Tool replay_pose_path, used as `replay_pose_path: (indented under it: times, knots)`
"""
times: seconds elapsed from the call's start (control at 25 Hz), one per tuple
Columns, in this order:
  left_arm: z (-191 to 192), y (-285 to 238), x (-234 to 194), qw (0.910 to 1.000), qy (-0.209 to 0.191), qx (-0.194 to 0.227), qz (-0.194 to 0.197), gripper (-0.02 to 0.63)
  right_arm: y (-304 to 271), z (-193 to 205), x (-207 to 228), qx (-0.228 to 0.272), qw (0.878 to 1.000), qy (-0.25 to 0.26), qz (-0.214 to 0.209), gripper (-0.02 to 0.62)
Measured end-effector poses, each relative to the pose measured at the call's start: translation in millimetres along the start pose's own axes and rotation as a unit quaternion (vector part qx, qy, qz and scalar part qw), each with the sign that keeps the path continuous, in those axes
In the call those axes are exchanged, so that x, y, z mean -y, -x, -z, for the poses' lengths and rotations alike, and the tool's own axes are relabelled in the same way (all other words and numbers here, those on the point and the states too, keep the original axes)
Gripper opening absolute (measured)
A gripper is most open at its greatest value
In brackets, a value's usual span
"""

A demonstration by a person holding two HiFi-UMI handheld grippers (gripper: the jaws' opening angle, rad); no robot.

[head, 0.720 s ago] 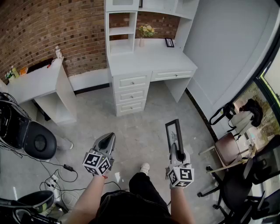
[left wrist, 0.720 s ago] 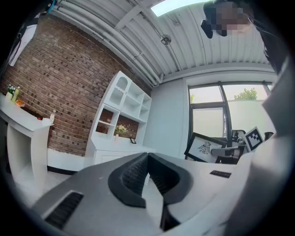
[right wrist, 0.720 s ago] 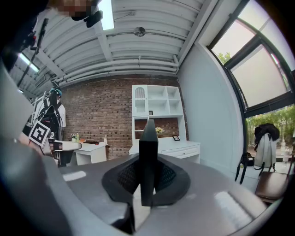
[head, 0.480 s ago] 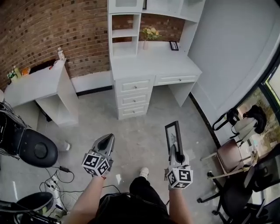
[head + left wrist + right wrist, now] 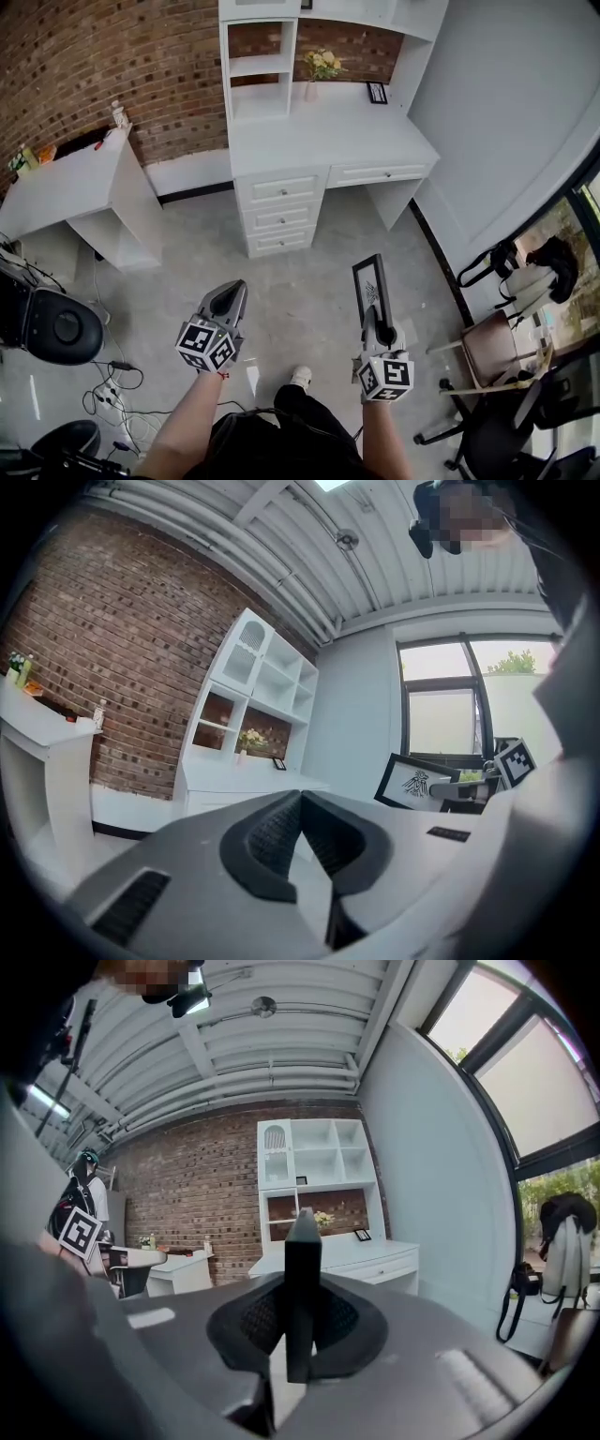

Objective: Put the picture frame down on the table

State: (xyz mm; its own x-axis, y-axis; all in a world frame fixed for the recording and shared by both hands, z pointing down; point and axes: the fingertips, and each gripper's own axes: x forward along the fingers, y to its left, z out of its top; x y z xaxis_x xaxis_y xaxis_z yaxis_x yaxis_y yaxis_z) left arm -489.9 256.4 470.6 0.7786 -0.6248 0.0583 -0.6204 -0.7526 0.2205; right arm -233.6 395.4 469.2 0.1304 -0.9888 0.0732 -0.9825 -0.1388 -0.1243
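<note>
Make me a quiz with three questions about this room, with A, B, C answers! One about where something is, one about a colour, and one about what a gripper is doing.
1. Where do the flowers stand?
A. on the white desk
B. on the floor
C. on a chair

2. What colour is the rim of the picture frame in the right gripper?
A. red
B. black
C. yellow

3. What is the left gripper doing?
A. holding a cup
B. standing wide open
C. shut, holding nothing

Answers:
1 A: the flowers sit at the back of the white desk, by the brick wall.
2 B: the rim is black round a white picture.
3 C: its jaws meet with nothing between them.
</note>
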Motion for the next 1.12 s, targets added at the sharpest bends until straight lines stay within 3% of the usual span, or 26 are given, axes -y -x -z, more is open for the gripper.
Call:
replay_pose_path:
  times: [0.64,1.12]
  knots:
    - [-2,-156,15,0.9999,0.001,0.0,0.011,0.002,-97,-15,106,-0.001,1.0,0.004,-0.009,0.026]
    - [13,-216,19,0.9994,0.005,-0.026,0.024,0.002,-134,-5,145,-0.015,1.0,-0.014,0.003,0.026]
